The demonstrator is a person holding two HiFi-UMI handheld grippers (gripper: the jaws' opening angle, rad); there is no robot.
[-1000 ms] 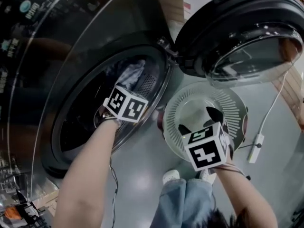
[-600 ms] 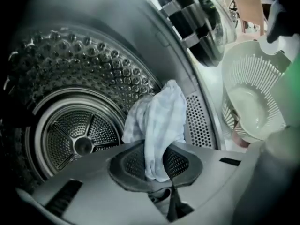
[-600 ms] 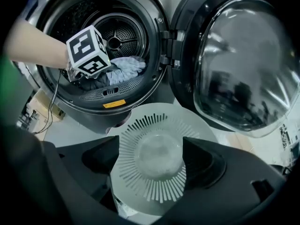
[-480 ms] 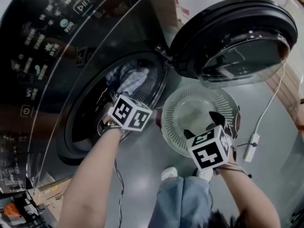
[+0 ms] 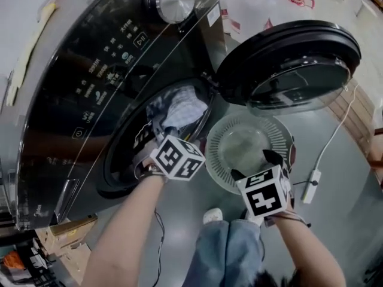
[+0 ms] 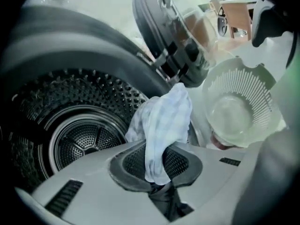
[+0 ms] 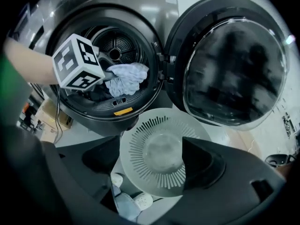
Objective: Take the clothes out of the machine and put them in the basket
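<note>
left gripper (image 6: 157, 175) pinching pale cloth (image 6: 164, 121), cloth standing up from the jaws at frame centre, at the drum (image 6: 75, 139) mouth | basket (image 6: 225, 86) mid-right of frame, well apart from cloth | right gripper (image 7: 151, 150) spread, empty, over basket | likely carry: rightward in frame, left gripper's job

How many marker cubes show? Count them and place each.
2. One cube rides the left gripper at the washer; the other rides the right gripper near the basket. None seems hidden.

Steep overhead; two close-ups; shared basket (image 5: 280, 137)
</note>
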